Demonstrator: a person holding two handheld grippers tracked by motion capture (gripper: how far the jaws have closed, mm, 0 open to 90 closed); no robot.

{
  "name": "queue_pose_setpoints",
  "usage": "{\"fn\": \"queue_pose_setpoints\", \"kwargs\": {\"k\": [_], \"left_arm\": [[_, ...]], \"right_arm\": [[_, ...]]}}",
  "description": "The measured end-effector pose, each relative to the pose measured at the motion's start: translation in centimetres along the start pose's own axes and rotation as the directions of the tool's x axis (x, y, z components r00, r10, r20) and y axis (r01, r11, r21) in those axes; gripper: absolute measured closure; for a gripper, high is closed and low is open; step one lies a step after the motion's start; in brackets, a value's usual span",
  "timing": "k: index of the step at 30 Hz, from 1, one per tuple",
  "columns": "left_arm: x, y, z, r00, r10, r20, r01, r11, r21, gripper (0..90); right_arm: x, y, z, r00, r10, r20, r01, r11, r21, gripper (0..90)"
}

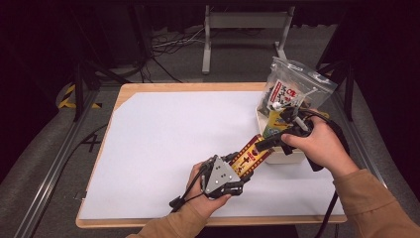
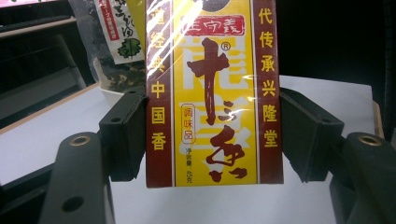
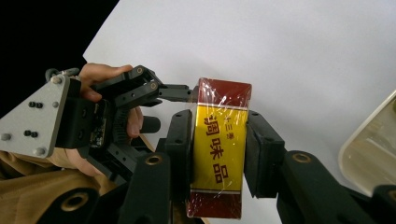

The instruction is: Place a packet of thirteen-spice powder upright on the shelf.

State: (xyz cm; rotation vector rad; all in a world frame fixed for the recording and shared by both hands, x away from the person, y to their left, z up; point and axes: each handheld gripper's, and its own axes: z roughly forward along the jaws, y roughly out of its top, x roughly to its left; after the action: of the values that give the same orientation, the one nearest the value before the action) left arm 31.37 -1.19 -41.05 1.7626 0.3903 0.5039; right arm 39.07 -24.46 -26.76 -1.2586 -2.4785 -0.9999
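Observation:
A yellow and dark red seasoning box (image 1: pixel 252 156), wrapped in clear film, is held in the air between both grippers, just left of the white tub (image 1: pixel 289 157). My left gripper (image 1: pixel 241 166) is shut on its near end; in the left gripper view the box (image 2: pixel 212 93) stands upright with both pads (image 2: pixel 123 135) pressed on its sides. My right gripper (image 1: pixel 270 143) is shut on the far end. In the right gripper view the box (image 3: pixel 219 149) sits clamped between the pads (image 3: pixel 264 154), and the left gripper (image 3: pixel 187 93) touches its top.
A clear bag of dark dried food (image 1: pixel 294 89) stands in the white tub at the table's right edge. A white sheet (image 1: pixel 173 139) covers the wooden table. The bag (image 2: pixel 116 42) and tub rim (image 2: pixel 112 95) lie behind the box; the tub's rim (image 3: pixel 369 154) is at right.

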Motion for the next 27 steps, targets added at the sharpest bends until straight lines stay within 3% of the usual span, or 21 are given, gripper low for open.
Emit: {"fn": "queue_pose_setpoints", "kwargs": {"k": [7, 12, 13, 16, 27], "left_arm": [[0.2, 0.0, 0.0, 1.0, -0.001, -0.009, 0.001, 1.0, 0.009, 32.0], [0.2, 0.0, 0.1, 0.9999, -0.01, 0.008, 0.01, 0.9998, 0.018, 28.9], [0.2, -0.1, 0.3, 0.9997, -0.021, 0.014, 0.02, 0.9983, 0.055, 24.6], [0.3, -0.3, 0.4, 0.9992, -0.035, 0.019, 0.033, 0.9967, 0.075, 19.8], [2.1, 0.4, -1.0, 0.9962, -0.075, 0.046, 0.068, 0.9891, 0.131, 21.6]], "right_arm": [[-0.2, 0.0, 0.3, 0.9992, 0.038, -0.015, -0.039, 0.999, -0.02, 68.4], [-0.3, 0.0, 0.2, 0.9971, 0.075, -0.008, -0.075, 0.997, -0.02, 68.7], [-0.3, 0.0, 0.1, 0.9974, 0.072, 0.005, -0.072, 0.997, -0.026, 68.8], [-0.4, 0.0, -0.4, 0.9983, 0.057, 0.014, -0.056, 0.997, -0.051, 68.8], [0.0, -0.2, -2.3, 0.9963, -0.038, 0.077, 0.046, 0.994, -0.102, 68.7]]}}
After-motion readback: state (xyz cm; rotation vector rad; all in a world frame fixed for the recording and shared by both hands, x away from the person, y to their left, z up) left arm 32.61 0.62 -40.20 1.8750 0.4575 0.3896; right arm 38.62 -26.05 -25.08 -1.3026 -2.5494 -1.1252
